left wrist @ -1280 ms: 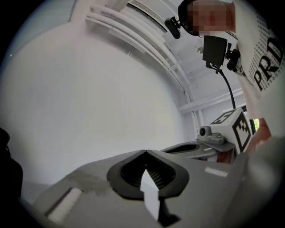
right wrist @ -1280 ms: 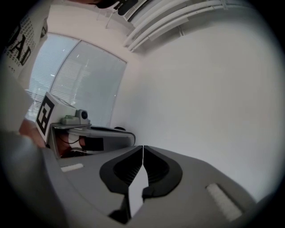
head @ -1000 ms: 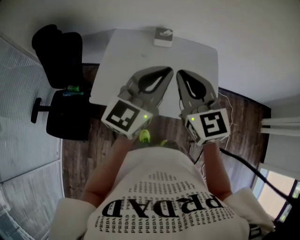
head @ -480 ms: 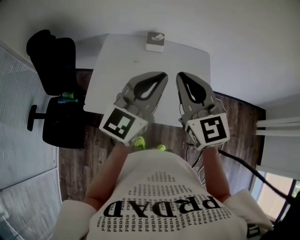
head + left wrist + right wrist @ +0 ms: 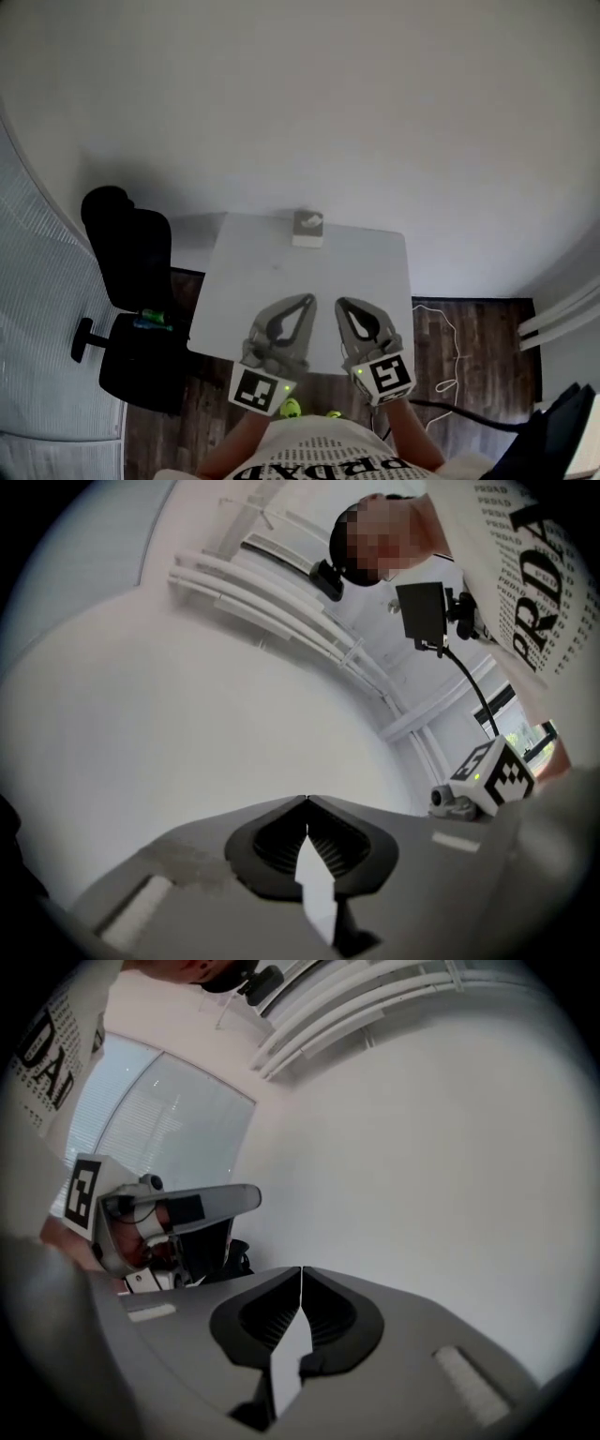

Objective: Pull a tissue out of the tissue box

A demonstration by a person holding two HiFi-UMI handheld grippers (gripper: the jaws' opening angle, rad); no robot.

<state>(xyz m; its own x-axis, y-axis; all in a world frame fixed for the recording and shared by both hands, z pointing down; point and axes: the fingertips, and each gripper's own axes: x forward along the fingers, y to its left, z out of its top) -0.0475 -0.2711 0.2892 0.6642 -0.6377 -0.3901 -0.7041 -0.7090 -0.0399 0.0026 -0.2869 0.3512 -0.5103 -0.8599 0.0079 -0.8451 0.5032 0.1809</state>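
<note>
- Beyond the tips of both tongs, at the far edge of the white table (image 5: 244, 281), stands the tissue box (image 5: 307, 228), close to the pale wall (image 5: 328, 94) and well apart from either pair.
- Left tongs (image 5: 307, 300) hover over the near part of the table, pointing toward the box. They are clenched: the left gripper view shows the two tips pressed together with nothing between them.
- Right tongs (image 5: 341, 303) hover just beside the left ones, tips near each other but not touching. They too are clenched and empty, their tips meeting in the right gripper view.
- Behind each pair, nearer the person, sits its marker cube with a small green light.
- Left of the left tongs, off the table, a black office chair (image 5: 131, 272) stands on the wooden floor (image 5: 469, 328), with a small green thing (image 5: 150, 321) on its seat.
- Right of the right tongs, a thin pale cable (image 5: 448, 361) loops on the floor.
</note>
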